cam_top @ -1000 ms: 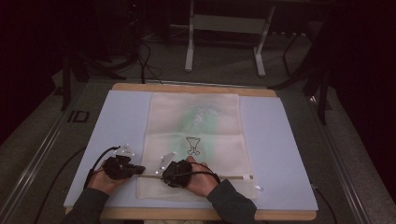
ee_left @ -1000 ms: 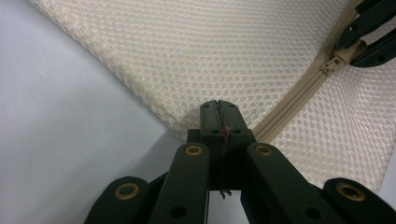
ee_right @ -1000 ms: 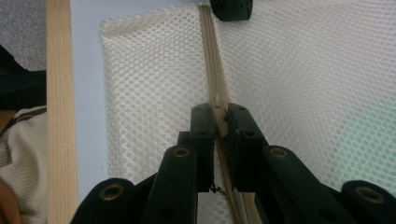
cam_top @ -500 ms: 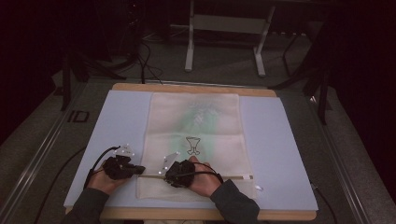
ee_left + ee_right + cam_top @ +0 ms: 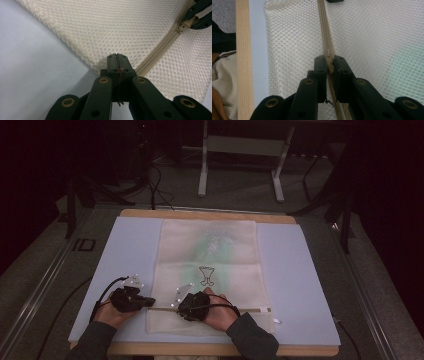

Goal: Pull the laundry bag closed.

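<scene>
A cream mesh bag (image 5: 210,255) with a green item inside lies flat on the blue mat (image 5: 300,270). Its zipper (image 5: 250,310) runs along the near edge. My left gripper (image 5: 151,302) is shut on the bag's left edge, right at the zipper's end; in the left gripper view the jaws (image 5: 117,58) pinch the mesh bag (image 5: 100,27) beside the zipper (image 5: 160,47). My right gripper (image 5: 181,306) sits just to the right, shut on the zipper pull (image 5: 329,56). Seen in the right gripper view, the right gripper (image 5: 329,61) straddles the zipper (image 5: 323,25).
The mat covers a wooden table (image 5: 200,213), whose near edge (image 5: 243,50) lies close to my right hand. A small drawing (image 5: 205,276) marks the bag's middle. Metal table legs (image 5: 202,170) and cables stand on the dark floor beyond.
</scene>
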Tool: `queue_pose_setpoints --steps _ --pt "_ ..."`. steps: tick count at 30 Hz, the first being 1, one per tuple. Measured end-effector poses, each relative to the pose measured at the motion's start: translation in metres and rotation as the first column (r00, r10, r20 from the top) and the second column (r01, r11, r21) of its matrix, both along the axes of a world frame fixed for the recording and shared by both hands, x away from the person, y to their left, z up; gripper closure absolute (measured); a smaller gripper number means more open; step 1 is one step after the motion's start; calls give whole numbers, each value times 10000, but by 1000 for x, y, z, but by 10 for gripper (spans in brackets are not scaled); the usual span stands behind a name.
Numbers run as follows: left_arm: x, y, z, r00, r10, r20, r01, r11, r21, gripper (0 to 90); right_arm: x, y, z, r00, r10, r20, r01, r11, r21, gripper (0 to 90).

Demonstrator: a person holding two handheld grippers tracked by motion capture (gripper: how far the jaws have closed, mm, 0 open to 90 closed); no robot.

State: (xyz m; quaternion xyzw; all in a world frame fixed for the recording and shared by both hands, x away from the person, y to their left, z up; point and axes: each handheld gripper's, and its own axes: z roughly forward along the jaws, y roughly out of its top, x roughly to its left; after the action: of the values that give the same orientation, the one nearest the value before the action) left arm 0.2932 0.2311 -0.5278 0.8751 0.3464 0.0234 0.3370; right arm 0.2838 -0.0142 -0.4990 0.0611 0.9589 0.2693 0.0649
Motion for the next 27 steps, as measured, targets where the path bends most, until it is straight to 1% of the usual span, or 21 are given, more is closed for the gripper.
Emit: queue_pose_setpoints --steps 11,27 --pt "0 0 0 10000 5 -7 -5 10000 -4 900 0 -1 -1 10000 -7 -5 7 9999 -138 819" --pt "0 0 0 10000 34 -39 -34 10000 -42 900 0 -6 1 10000 -37 -35 37 9999 -117 819"
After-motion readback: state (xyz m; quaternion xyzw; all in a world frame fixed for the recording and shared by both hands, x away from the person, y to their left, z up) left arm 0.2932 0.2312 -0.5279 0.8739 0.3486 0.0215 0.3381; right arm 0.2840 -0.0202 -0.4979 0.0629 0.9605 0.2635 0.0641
